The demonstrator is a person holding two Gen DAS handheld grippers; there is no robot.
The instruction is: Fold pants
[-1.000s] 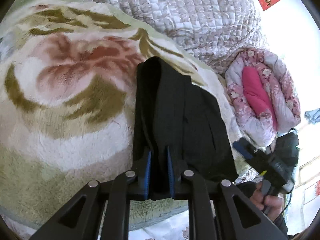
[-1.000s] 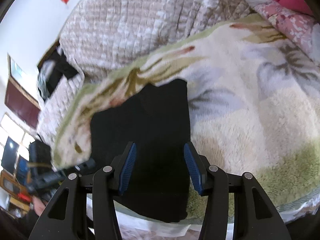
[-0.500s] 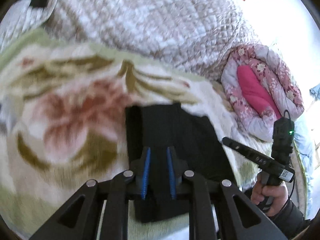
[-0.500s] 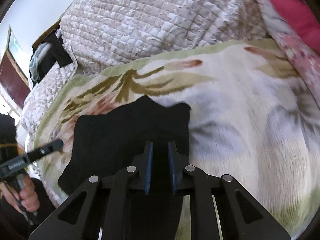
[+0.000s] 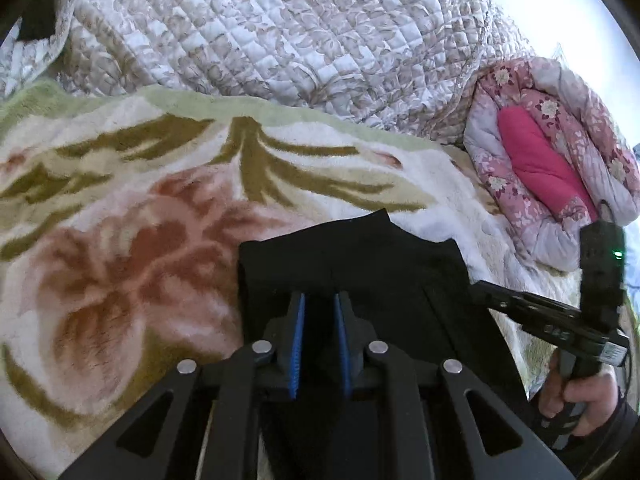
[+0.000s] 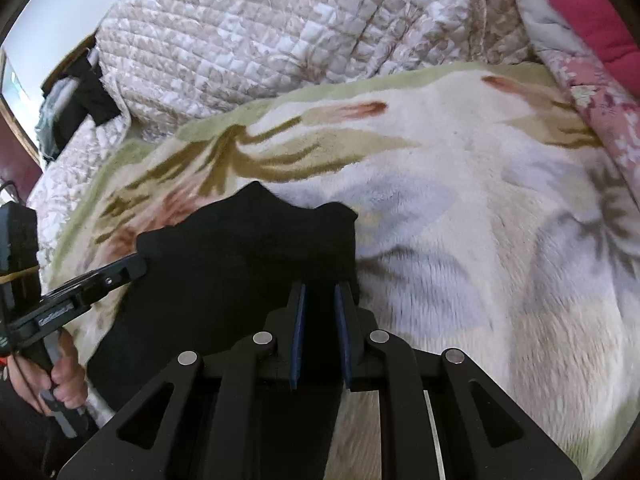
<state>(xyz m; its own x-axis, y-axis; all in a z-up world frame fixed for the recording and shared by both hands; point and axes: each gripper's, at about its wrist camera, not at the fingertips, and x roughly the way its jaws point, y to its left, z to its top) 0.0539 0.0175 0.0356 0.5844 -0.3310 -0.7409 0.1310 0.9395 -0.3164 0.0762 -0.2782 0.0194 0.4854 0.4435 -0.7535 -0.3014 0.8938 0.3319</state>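
The black pants point(image 5: 360, 264) lie partly folded on the floral blanket point(image 5: 120, 240), near its front edge. The left gripper point(image 5: 319, 312) is closed on the pants' near edge, and the right gripper point(image 6: 319, 304) also pinches this cloth. The 2 grippers are side by side.

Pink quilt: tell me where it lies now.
The pink quilt lies bundled at the right of the left view, past the blanket's edge, behind the right gripper.
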